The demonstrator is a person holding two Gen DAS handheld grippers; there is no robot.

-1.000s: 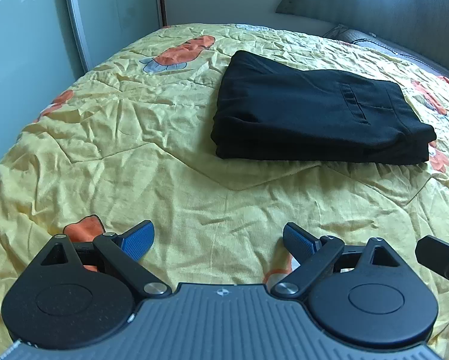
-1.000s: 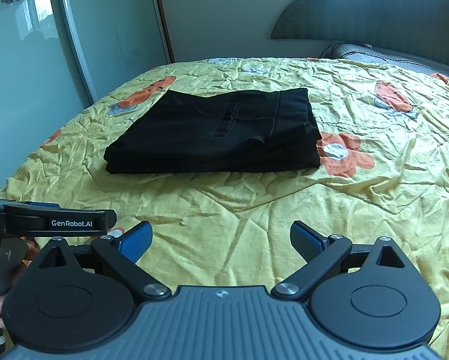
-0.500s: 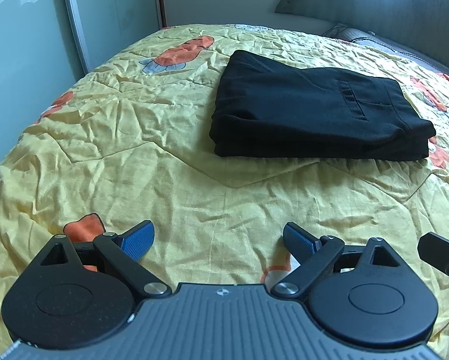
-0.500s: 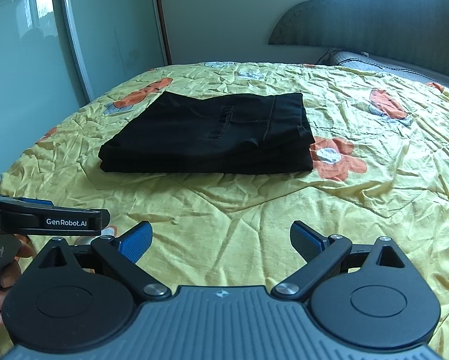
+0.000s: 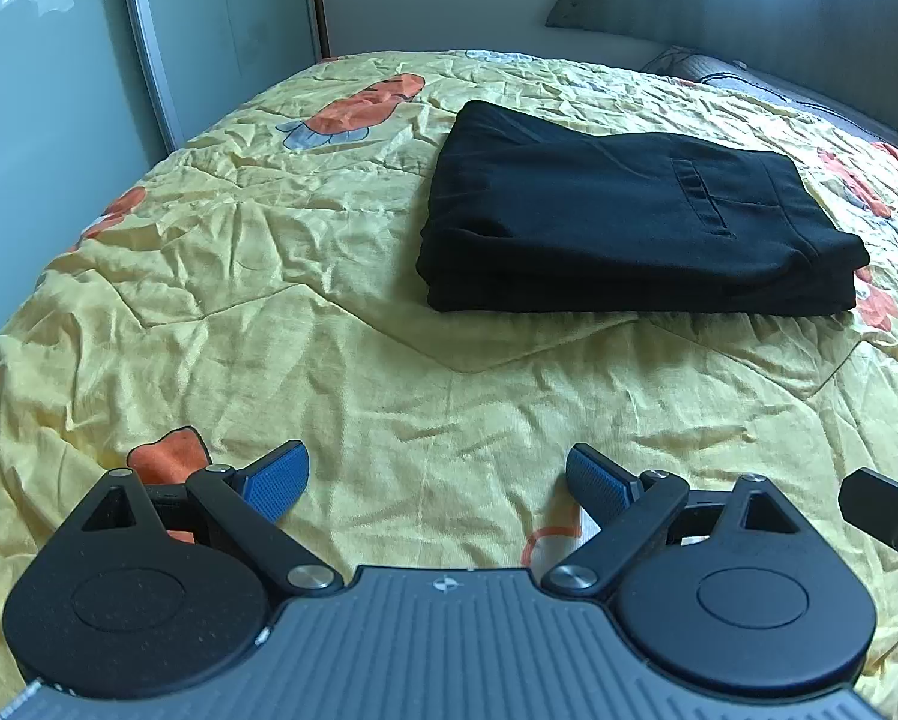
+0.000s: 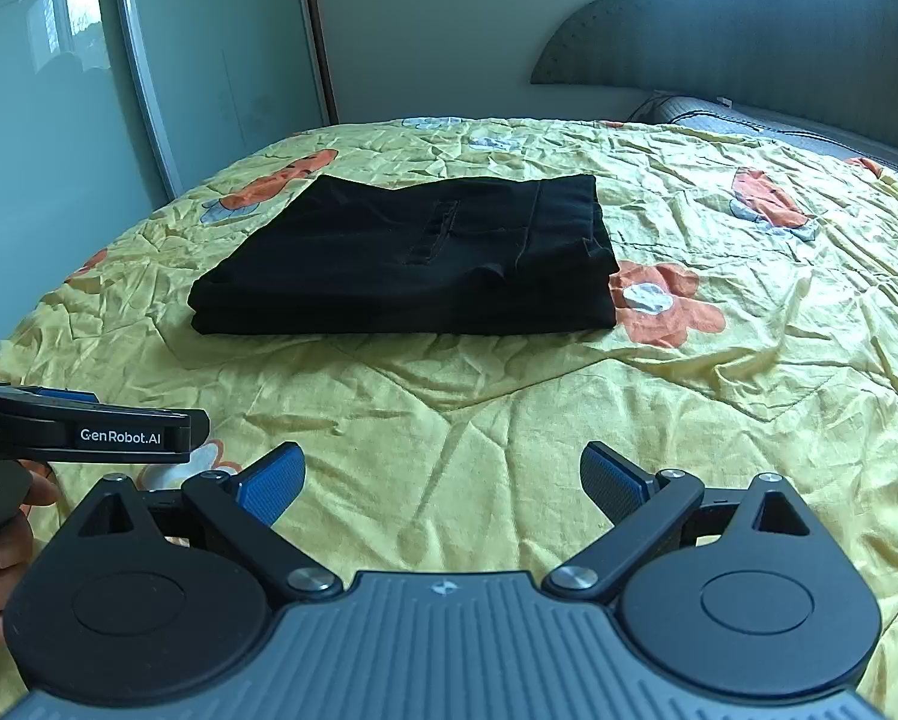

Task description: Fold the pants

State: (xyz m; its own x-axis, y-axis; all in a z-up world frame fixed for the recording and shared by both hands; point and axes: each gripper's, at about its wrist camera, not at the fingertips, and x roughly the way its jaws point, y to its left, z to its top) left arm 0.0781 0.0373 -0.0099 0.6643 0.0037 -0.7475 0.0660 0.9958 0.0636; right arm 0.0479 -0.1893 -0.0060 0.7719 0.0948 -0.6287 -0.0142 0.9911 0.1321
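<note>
Both the left hand-held gripper [image 5: 437,480] and right hand-held gripper [image 6: 443,480] have drawn slightly back, jaws spread and empty; the folded black cloth pants [image 5: 635,228] lie well ahead on the yellow flowered bedspread [image 5: 269,300], apparently finished.

the hand [image 6: 5,546] beside the left gripper [image 6: 89,432] is cut off by the frame's left edge; that gripper's fingertips seem hidden behind the right gripper [image 6: 443,483], near the pants [image 6: 407,258].
</note>
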